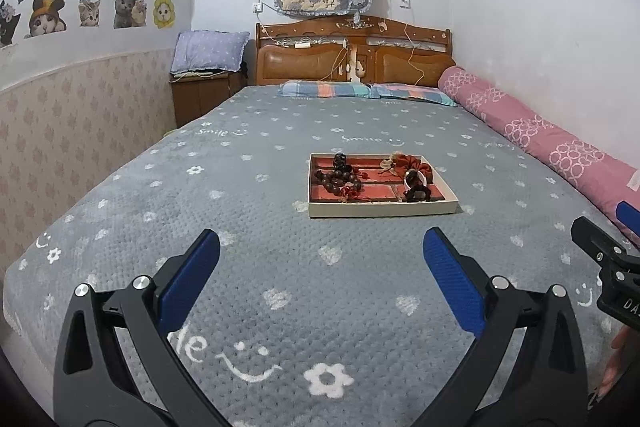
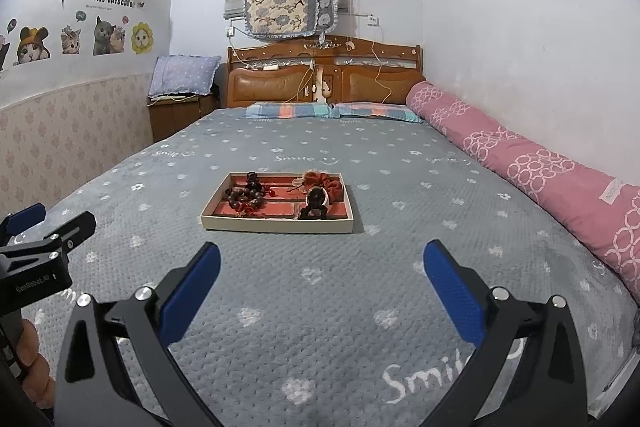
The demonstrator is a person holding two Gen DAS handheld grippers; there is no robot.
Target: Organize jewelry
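Hovering low over the grey bedspread (image 1: pixel 280 131), left gripper (image 1: pixel 321 251) with its 2 blue pads (image 1: pixel 188 279) spread wide apart, clamping nothing. Lying well ahead of it and slightly to the right, a shallow tray (image 1: pixel 380 209) resting flat on the bed. Holding dark wooden beads (image 1: pixel 340 181) in its left part, a rust-red scrunchie (image 1: pixel 416 163) at the far right, and a dark hair claw (image 1: pixel 416 193) at the near right. Hanging alongside, right gripper (image 2: pixel 322 261), likewise gaping and empty, with the tray sitting well ahead and to its left. Lining the bed's right edge, a pink bolster (image 2: pixel 532 167).
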